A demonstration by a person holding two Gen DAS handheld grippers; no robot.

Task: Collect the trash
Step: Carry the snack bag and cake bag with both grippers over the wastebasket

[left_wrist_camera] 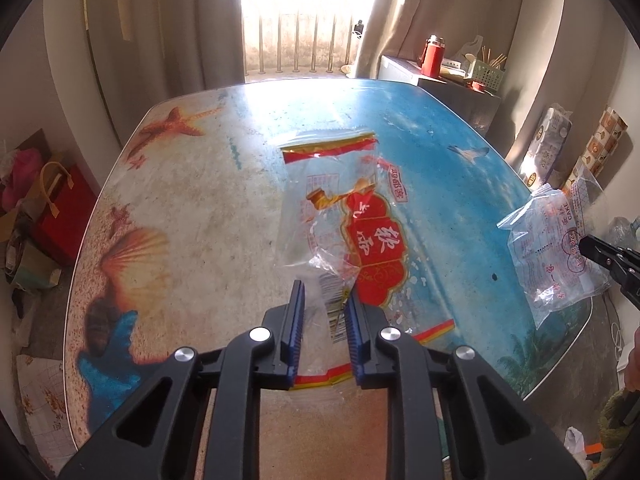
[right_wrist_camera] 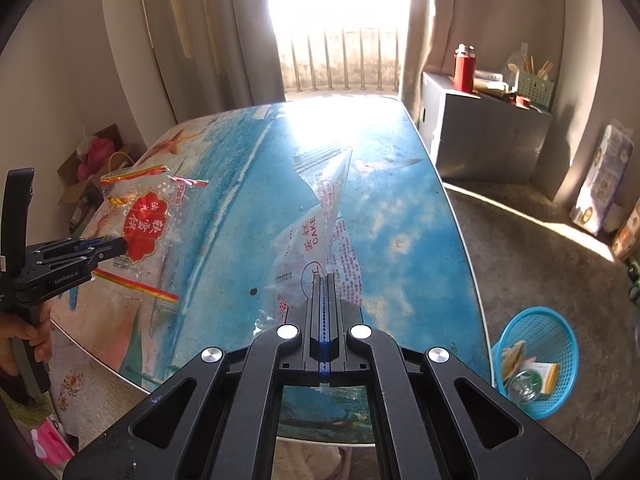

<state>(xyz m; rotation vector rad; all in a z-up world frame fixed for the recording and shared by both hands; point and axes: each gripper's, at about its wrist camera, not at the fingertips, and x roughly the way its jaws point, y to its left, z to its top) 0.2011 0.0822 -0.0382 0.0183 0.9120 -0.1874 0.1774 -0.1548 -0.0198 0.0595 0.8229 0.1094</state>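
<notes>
A clear wrapper with a red label (left_wrist_camera: 360, 236) lies on the beach-print table (left_wrist_camera: 200, 200). My left gripper (left_wrist_camera: 325, 300) is open, its fingers on either side of the wrapper's near end, and it also shows in the right wrist view (right_wrist_camera: 116, 246). My right gripper (right_wrist_camera: 324, 280) is shut on a clear cake wrapper (right_wrist_camera: 320, 236) and holds it up over the table's right part. That wrapper (left_wrist_camera: 556, 248) and the right gripper (left_wrist_camera: 588, 246) also show in the left wrist view.
A blue mesh basket (right_wrist_camera: 560, 328) with some trash in it stands on the floor right of the table. A grey cabinet (right_wrist_camera: 480, 140) with a red flask stands at the back right. Bags and boxes (left_wrist_camera: 48, 208) sit left of the table.
</notes>
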